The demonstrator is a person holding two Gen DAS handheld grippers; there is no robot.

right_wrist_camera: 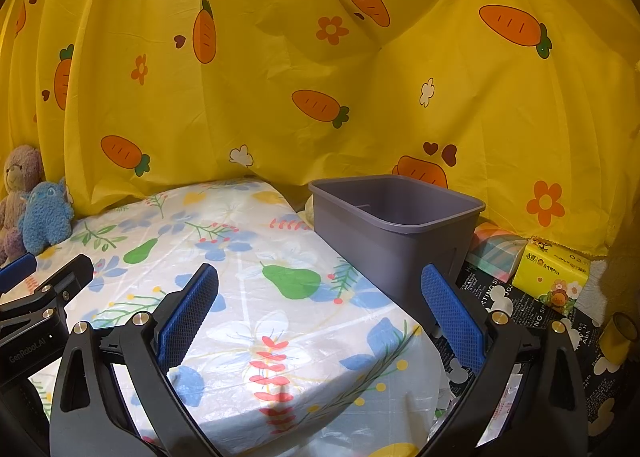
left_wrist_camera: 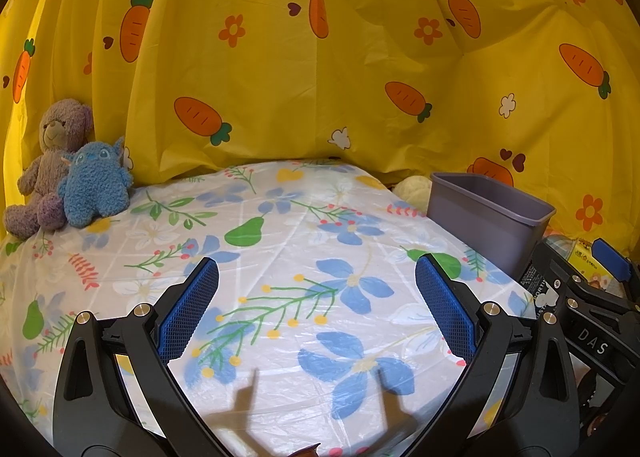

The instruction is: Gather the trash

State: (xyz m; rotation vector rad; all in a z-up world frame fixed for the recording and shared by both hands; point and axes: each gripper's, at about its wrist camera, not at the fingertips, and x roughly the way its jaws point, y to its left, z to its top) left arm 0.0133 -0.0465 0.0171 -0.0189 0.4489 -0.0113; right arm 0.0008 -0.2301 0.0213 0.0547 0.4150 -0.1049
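Above the floral surface (left_wrist_camera: 280,225): left gripper (left_wrist_camera: 316,281), blue-padded fingers (left_wrist_camera: 192,309) spread wide apart, nothing between them; its shadow falls on the plastic cover below. Right gripper (right_wrist_camera: 320,285), blue-padded fingers (right_wrist_camera: 452,313) likewise spread wide, nothing held, positioned over the surface's right-hand corner; its black frame also shows at the right edge of the left wrist view.

Surface: raised, covered in clear plastic sheeting over a white cloth printed with blue flowers, green pears and red sprigs. No loose trash can be made out on it.

Grey bin (right_wrist_camera: 392,225): rectangular plastic, upright, open-topped, standing just beside the surface's right edge, off the printed cover. Its visible interior looks bare; the bottom is hidden.

Right of the bin: yellow tissue pack (right_wrist_camera: 554,277) lying on a black cloth (right_wrist_camera: 528,313) with white lettering and cartoon shapes; a pastel checked item (right_wrist_camera: 496,253) between pack and bin; a yellow roll (right_wrist_camera: 620,333) at the far right edge, type unclear.

Far left corner of the surface: purple teddy bear (left_wrist_camera: 52,161), seated, and blue plush toy (left_wrist_camera: 96,185) leaning against it, touching.

Backdrop: yellow curtain (left_wrist_camera: 320,77) printed with carrots, flowers and hearts, hanging behind everything.
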